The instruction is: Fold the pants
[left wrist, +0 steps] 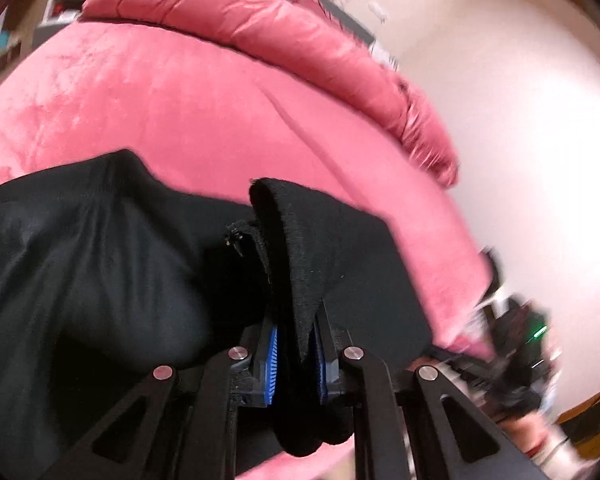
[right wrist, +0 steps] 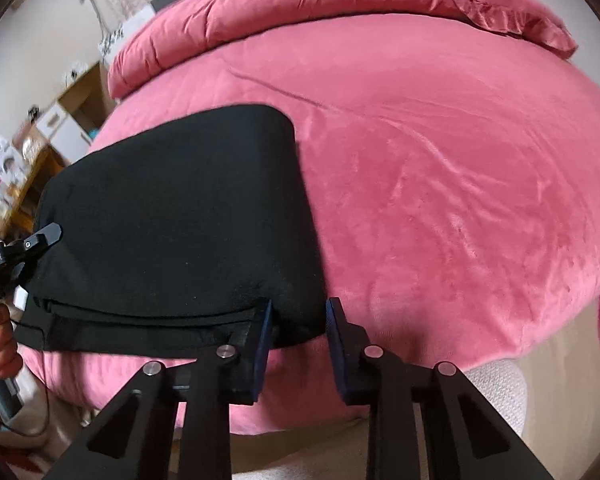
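Black pants [left wrist: 100, 260] lie on a pink velvet bed [left wrist: 160, 100]. My left gripper [left wrist: 294, 344] is shut on a thick bunched edge of them, with black cloth pinched between its blue pads and standing up above the tips. In the right wrist view the pants [right wrist: 172, 220] lie folded flat at the bed's near edge [right wrist: 440, 180]. My right gripper [right wrist: 298, 320] straddles their near right corner. Its jaws stand apart, and the cloth between them lies flat, not bunched. At the left edge a hand [right wrist: 2, 340] holds the left gripper's handle.
A rolled pink duvet [right wrist: 300, 0] lies along the far side of the bed. Wooden furniture with clutter [right wrist: 28, 168] stands to the left. Pale floor [right wrist: 560, 340] and a white textured cushion [right wrist: 496, 380] lie below the bed's near edge.
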The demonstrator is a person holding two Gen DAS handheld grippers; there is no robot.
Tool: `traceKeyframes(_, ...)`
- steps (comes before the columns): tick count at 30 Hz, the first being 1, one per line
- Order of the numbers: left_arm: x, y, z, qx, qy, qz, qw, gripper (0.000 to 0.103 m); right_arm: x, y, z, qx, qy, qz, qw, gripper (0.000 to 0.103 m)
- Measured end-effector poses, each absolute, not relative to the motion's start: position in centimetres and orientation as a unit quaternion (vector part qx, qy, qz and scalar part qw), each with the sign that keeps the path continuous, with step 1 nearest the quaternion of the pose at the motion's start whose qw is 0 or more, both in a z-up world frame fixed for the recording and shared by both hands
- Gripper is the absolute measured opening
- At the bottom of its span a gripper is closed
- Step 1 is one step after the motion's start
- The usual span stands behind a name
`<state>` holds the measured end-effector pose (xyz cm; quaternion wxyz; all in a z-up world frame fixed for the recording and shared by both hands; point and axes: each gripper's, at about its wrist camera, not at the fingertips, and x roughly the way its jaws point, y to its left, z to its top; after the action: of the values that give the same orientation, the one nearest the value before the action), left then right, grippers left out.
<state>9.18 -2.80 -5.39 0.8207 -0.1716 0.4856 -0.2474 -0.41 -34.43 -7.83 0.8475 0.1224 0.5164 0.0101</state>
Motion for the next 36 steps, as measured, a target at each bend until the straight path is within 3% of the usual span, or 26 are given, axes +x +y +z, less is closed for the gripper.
traceKeyframes(3,9.1,-3.4,-9.0,-0.130,0.516,-0.217,0.818,0.016,-0.5,-34.6,-8.1,0.145,0.522,0.018,0.841,0.032)
traceKeyframes(6,8.5,-3.8,-9.0,-0.108,0.490,-0.223,0.836,0.020,-1.1,-35.7,-6.0,0.181,0.487,0.013,0.854,0.035)
traceKeyframes(11,9.2,-3.8,-8.9,-0.127,0.491,-0.219,0.834,0.019,0.9,-34.3,-2.3,0.138,0.416,0.041,0.898,0.035)
traceKeyframes(18,9.7,-2.3,-8.4,-0.112,0.480,-0.212,0.844,0.018,7.4,-29.9,-5.4,0.093,0.433,0.066,0.894,0.029)
traceKeyframes(20,10.0,-2.0,-9.3,-0.118,0.486,-0.210,0.840,0.019,8.6,-29.7,-7.3,0.080,0.455,0.043,0.886,0.024)
traceKeyframes(21,10.2,-1.9,-9.7,-0.120,0.489,-0.210,0.838,0.022,9.4,-29.9,-8.8,0.079,0.473,0.027,0.877,0.014)
traceKeyframes(24,10.1,-2.3,-10.3,-0.108,0.485,-0.212,0.841,0.024,9.2,-30.8,-10.5,0.116,0.459,0.018,0.880,0.012)
traceKeyframes(29,9.6,-1.4,-9.7,-0.134,0.481,-0.205,0.842,0.034,8.2,-29.7,-9.3,0.087,0.447,-0.002,0.890,0.013)
traceKeyframes(32,8.1,0.3,-9.1,-0.137,0.471,-0.184,0.852,0.039,6.6,-28.5,-7.7,0.080,0.412,-0.013,0.907,0.026)
traceKeyframes(36,6.4,1.6,-8.3,-0.114,0.455,-0.176,0.865,0.040,3.9,-24.5,-6.8,0.068,0.375,0.064,0.923,0.027)
